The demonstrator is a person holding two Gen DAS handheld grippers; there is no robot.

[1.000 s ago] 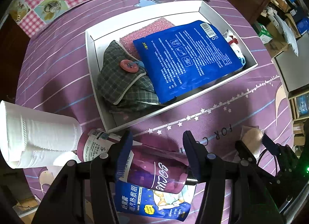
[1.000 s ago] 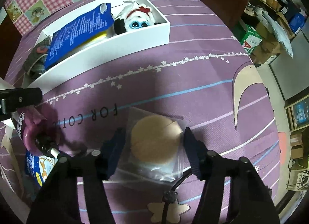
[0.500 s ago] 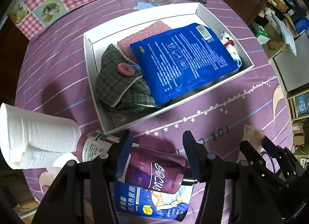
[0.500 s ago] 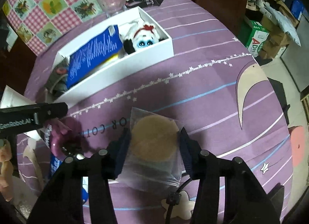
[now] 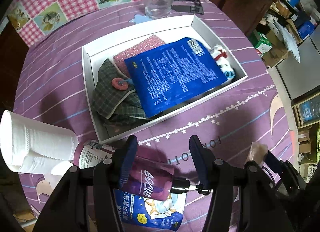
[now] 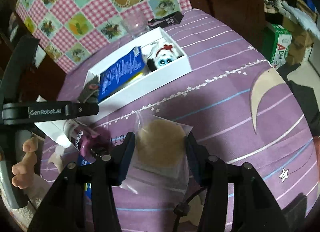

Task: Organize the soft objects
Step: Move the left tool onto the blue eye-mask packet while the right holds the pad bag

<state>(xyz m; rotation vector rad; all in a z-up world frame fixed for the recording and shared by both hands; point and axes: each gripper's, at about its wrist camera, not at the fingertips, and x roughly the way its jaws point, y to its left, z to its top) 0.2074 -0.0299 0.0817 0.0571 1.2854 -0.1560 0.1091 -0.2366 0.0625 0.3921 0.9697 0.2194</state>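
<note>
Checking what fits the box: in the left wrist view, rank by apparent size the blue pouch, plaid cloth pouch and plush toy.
1. blue pouch
2. plaid cloth pouch, partly hidden under the blue one
3. plush toy, mostly hidden, so true size unsure

Two wrist cameras looking down over the table
Both are sharing the white box [image 5: 200, 110] [image 6: 140, 90] near the table's [image 5: 50, 76] [image 6: 230, 112] far edge.

Lived-in home: round counter [image 5: 50, 84] under purple star-print cloth, pink checkered picture cloth [image 6: 84, 12] at 11 o'clock, drinking glass [image 5: 158, 2] at 12, cluttered cardboard boxes [image 5: 280, 38] at 2 o'clock.
</note>
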